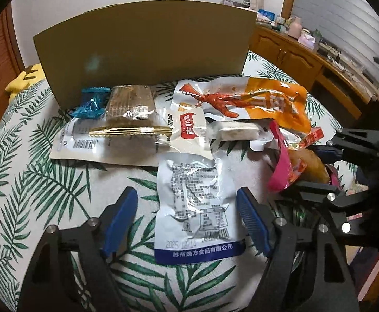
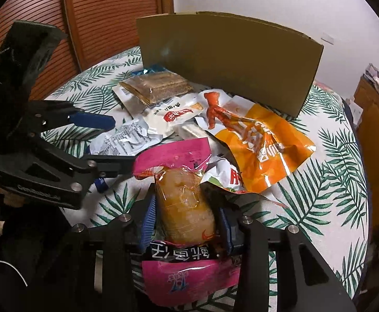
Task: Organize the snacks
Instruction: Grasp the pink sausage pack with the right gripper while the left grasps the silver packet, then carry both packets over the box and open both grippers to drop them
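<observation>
Right gripper [image 2: 187, 221] clamped on the pink packet [image 2: 181, 195], pads pressed against the sides of its plump clear middle, pink ends sticking out front and back. Probably soft and squashy inside slick film, so likely to slide if gripped lightly and to dent if squeezed hard; best held across the full belly, as here, rather than by the thin crimped ends. Left gripper [image 1: 188, 219] wide, jaws straddling the silver pouch [image 1: 194, 205] without touching it; pouch flat, light, crinkly and flimsy, likely easier to pinch by a side edge than across its face. Beyond, an orange bag [image 1: 275, 104] with a chicken-foot picture, a white pouch [image 1: 189, 130], a brown bar pack [image 1: 132, 106] and a small blue wrapper [image 1: 90, 101], overlapping in a loose heap on the leaf-print cloth [image 1: 33, 169]. Behind the heap, a cardboard box [image 1: 147, 39] standing upright, its wall close to the rear packets. Bare cloth near both grippers and to the sides; the two grippers near each other, so little elbow room between them.
</observation>
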`<move>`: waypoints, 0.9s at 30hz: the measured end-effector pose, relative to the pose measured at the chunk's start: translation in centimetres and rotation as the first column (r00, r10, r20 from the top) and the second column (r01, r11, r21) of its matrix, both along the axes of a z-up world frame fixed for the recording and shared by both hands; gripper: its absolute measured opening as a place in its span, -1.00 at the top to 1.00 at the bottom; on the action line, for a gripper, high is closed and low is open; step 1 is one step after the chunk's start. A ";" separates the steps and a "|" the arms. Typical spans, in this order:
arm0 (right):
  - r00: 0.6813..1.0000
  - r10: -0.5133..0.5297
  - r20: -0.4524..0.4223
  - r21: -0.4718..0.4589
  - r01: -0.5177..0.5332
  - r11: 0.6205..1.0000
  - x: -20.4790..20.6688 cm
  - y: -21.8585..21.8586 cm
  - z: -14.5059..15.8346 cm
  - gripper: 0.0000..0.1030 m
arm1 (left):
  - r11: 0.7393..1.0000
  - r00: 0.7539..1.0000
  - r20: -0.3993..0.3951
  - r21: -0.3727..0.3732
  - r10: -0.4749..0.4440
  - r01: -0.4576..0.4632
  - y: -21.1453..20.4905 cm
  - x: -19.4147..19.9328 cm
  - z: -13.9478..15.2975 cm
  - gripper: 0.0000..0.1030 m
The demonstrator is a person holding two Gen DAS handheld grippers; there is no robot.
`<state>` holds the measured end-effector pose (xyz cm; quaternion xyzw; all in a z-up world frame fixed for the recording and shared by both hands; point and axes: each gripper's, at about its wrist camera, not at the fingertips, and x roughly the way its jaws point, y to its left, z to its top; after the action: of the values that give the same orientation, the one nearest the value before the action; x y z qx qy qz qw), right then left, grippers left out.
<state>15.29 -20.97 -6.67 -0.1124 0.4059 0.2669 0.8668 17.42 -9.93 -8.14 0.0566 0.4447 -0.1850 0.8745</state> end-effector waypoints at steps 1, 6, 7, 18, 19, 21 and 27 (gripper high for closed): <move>1.000 -0.001 0.002 0.001 0.001 1.000 0.0 0.1 0.0 0.20 | 1.000 1.000 0.003 0.004 -0.005 0.005 0.0 0.0 0.0 -0.51; 1.000 -0.003 0.010 0.019 0.003 1.000 -0.5 -0.1 0.4 0.20 | 1.000 1.000 0.018 0.014 -0.026 0.025 0.2 -0.7 0.1 -0.07; 1.000 -0.003 0.012 0.021 0.002 1.000 -0.6 0.0 0.5 0.20 | 1.000 0.999 0.021 0.016 -0.026 0.026 0.5 -0.9 0.1 -0.04; 0.999 0.004 0.039 0.054 -0.006 0.999 -1.6 1.0 1.7 0.20 | 0.992 0.999 0.032 -0.125 -0.003 0.007 3.9 -2.9 0.9 -0.02; 0.999 0.003 0.043 0.058 -0.006 0.998 -1.7 1.1 1.9 0.20 | 0.992 0.999 0.042 -0.125 -0.001 0.006 4.0 -3.1 1.1 -0.03; 0.999 -0.001 0.045 0.063 -0.002 0.998 -1.7 1.2 2.3 0.20 | 0.992 0.998 0.056 -0.129 0.003 0.004 4.0 -3.2 1.7 -0.03; 0.997 -0.019 0.075 0.092 0.012 0.996 -1.4 1.2 4.7 0.20 | 0.984 0.993 0.119 -0.176 0.012 0.009 4.8 -3.0 4.8 -0.03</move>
<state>13.90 -19.76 -1.96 -0.0795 0.3610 0.2738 0.8879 14.47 -5.12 -3.37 -0.0102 0.3737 -0.2191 0.9012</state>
